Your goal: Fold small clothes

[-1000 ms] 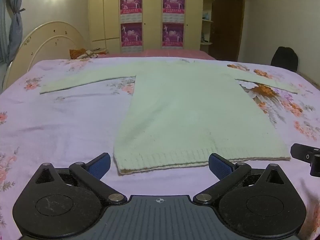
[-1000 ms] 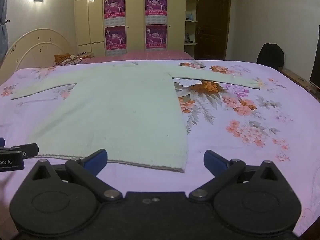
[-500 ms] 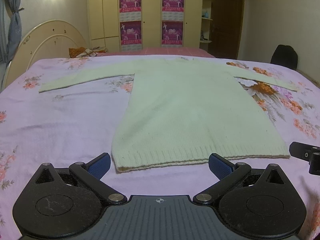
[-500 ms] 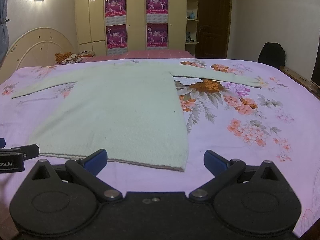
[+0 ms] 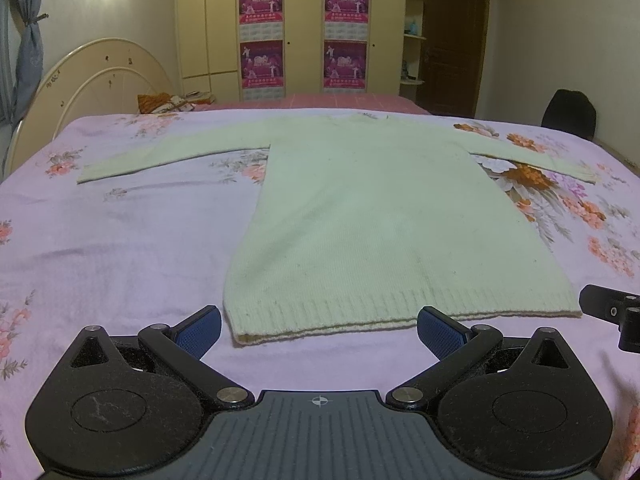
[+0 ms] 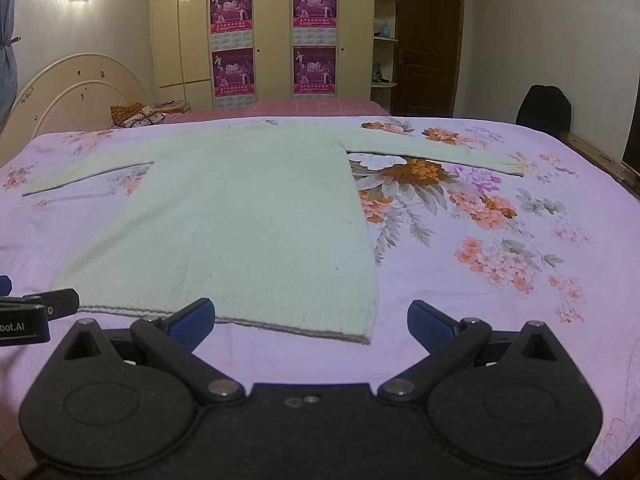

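Pale green sweater (image 5: 372, 216) lies flat and unfolded on the bed (image 5: 120, 248), sleeves spread toward 9 and 3 o'clock. Left claw (image 5: 319, 330) and right claw (image 6: 310, 320) hover at 6 o'clock near the hem, both spread wide and empty. No fold is made; all folding remains.

Pale green sweater (image 6: 240, 220) lies flat on the floral bed (image 6: 500, 240), sleeves spread; right tongs (image 6: 310, 318) gape wide at its hem corner.
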`<state>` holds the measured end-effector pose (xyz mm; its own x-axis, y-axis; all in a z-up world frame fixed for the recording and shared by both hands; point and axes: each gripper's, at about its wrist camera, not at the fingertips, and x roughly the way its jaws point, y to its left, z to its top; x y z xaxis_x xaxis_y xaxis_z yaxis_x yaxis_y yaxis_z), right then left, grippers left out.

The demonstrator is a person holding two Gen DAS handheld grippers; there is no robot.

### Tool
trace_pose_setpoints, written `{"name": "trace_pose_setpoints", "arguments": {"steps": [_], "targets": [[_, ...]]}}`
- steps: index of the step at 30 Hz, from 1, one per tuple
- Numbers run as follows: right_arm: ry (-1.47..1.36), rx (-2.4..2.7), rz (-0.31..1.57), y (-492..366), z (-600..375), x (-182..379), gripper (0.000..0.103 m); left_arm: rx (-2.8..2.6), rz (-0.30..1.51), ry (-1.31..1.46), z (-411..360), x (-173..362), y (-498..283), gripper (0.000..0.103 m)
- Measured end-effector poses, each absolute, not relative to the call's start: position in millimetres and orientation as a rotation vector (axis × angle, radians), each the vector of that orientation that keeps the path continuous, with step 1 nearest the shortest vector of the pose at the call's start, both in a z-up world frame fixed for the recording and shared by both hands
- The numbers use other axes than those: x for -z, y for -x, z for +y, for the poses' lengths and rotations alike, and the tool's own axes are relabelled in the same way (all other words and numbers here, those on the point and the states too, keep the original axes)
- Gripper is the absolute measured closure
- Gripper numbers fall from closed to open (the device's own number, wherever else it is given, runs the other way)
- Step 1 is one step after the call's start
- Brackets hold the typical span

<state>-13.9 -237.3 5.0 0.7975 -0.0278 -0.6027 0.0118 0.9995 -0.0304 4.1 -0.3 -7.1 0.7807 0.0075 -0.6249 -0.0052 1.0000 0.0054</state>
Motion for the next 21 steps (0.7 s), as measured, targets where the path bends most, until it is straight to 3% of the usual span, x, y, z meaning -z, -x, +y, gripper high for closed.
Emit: {"name": "trace_pose_setpoints", "arguments": {"steps": [21], "targets": [[0.028,0.019,0.649,12.9,-234.6,-4.1,0.001,-0.014,0.682,-0.005,6.7,10.5,-7.9,0.000]]}}
